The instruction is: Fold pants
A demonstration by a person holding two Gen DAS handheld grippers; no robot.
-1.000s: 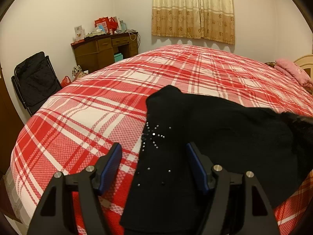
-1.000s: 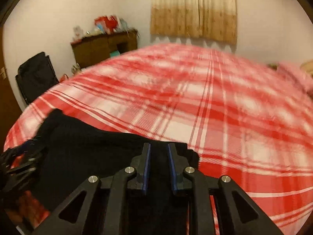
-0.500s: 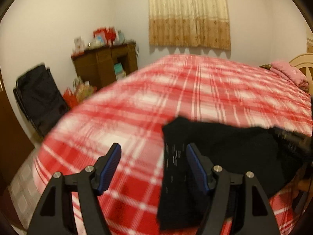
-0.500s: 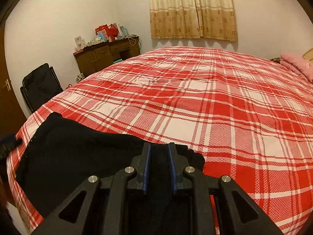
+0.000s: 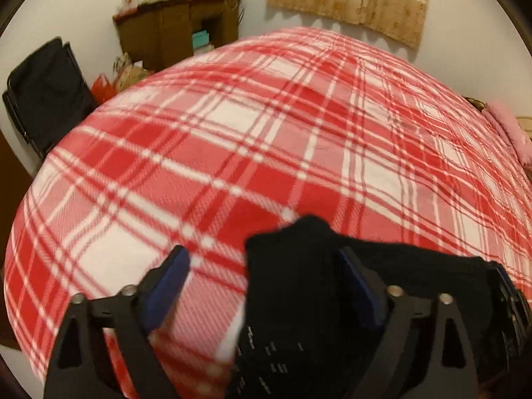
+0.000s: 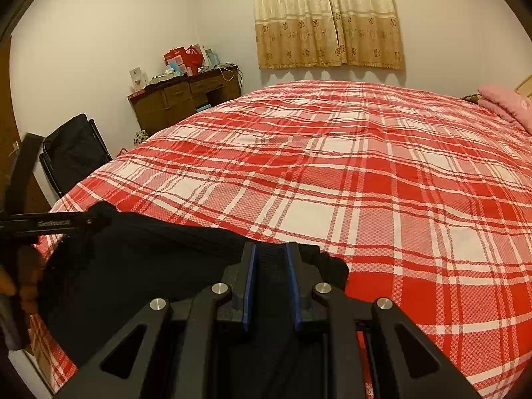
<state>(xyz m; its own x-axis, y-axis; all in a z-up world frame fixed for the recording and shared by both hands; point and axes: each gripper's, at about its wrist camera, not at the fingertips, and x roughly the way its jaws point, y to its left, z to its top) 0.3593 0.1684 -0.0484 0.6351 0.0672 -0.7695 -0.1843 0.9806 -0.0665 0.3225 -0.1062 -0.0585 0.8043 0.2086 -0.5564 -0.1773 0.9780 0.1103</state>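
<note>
Black knit pants lie on a red plaid bedspread near the bed's front edge. In the left wrist view, the left gripper stands wide, its jaws having just been opening, cloth between them but unpressed. In the right wrist view, the right gripper pinches a bunched fold. Soft, light and limp, the fabric looks best gripped at edges or corners.

Matt black knit pants; woven plaid bedspread
</note>
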